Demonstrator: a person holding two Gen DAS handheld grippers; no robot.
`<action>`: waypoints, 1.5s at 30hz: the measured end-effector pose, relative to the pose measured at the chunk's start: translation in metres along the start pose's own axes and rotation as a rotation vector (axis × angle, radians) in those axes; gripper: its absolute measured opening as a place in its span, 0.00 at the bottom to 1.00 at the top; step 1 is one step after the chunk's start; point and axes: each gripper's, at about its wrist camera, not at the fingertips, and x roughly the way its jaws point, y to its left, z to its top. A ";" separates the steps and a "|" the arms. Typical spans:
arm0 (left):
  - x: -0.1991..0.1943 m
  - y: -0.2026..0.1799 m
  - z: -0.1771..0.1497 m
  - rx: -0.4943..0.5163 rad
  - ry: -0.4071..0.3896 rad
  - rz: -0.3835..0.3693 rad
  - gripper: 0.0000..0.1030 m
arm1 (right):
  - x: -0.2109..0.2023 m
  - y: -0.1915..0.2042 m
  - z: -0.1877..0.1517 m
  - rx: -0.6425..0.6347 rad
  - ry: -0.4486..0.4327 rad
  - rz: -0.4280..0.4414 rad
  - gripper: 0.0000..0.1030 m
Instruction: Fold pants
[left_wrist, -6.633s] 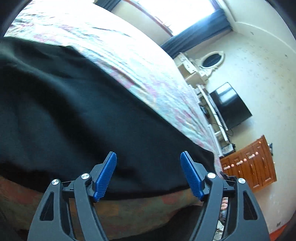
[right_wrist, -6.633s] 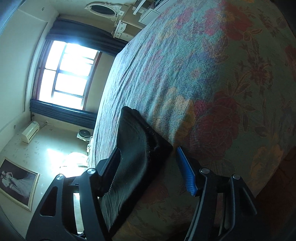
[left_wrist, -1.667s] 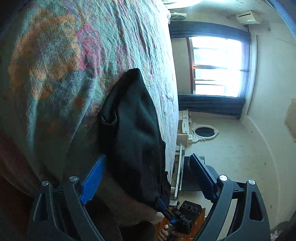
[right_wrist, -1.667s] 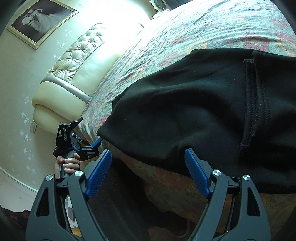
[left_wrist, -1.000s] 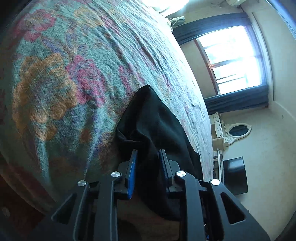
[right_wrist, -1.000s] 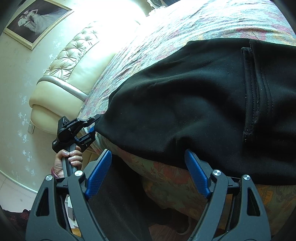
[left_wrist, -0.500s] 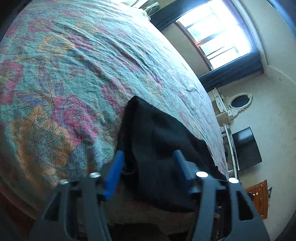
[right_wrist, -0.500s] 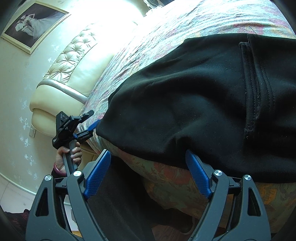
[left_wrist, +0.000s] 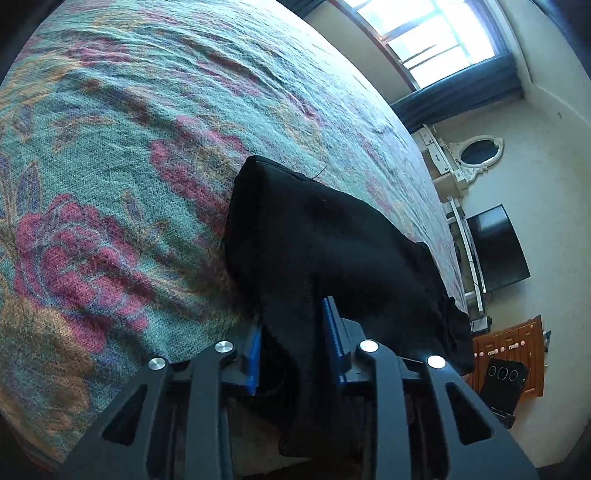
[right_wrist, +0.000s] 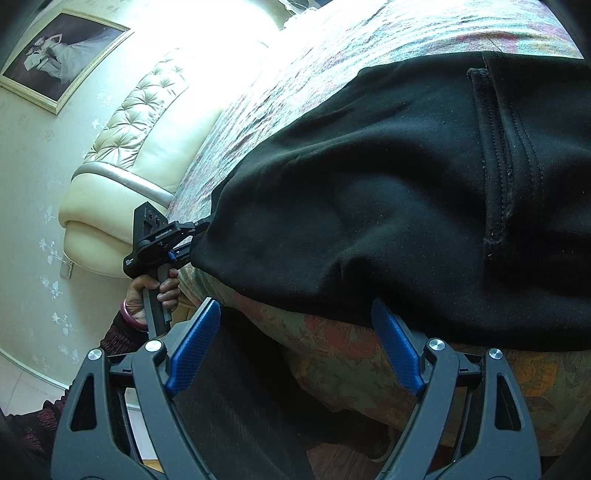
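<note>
Black pants (left_wrist: 332, 251) lie folded near the front edge of a bed with a floral cover (left_wrist: 110, 184). In the left wrist view my left gripper (left_wrist: 291, 314) is closing, and its blue pads pinch a hanging corner of the pants. The right wrist view shows the same pants (right_wrist: 369, 184) with a stitched seam at the right, and the left gripper (right_wrist: 192, 236) at their left corner, held by a hand (right_wrist: 155, 291). My right gripper (right_wrist: 295, 308) stands open just below the pants' front edge, with nothing between its fingers.
A cream tufted headboard (right_wrist: 129, 147) and a framed picture (right_wrist: 55, 55) are at the left. A television (left_wrist: 495, 251), an oval mirror (left_wrist: 478, 151) and a wooden cabinet (left_wrist: 509, 350) stand past the bed's far end. Dark cloth hangs below the bed edge.
The left gripper opened wide half a second ago and has now shut again on the pants' corner, while rolling and shifting along the bed edge. The right gripper has stayed put and open.
</note>
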 end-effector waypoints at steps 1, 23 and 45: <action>0.001 0.004 0.001 -0.034 -0.004 -0.023 0.20 | -0.001 0.001 0.001 0.004 0.000 0.002 0.82; 0.073 -0.246 -0.042 0.429 0.054 -0.190 0.08 | -0.060 -0.036 -0.002 0.107 -0.153 0.017 0.82; 0.103 -0.214 -0.085 0.644 0.084 -0.243 0.14 | -0.026 0.044 0.124 -0.248 -0.050 -0.077 0.93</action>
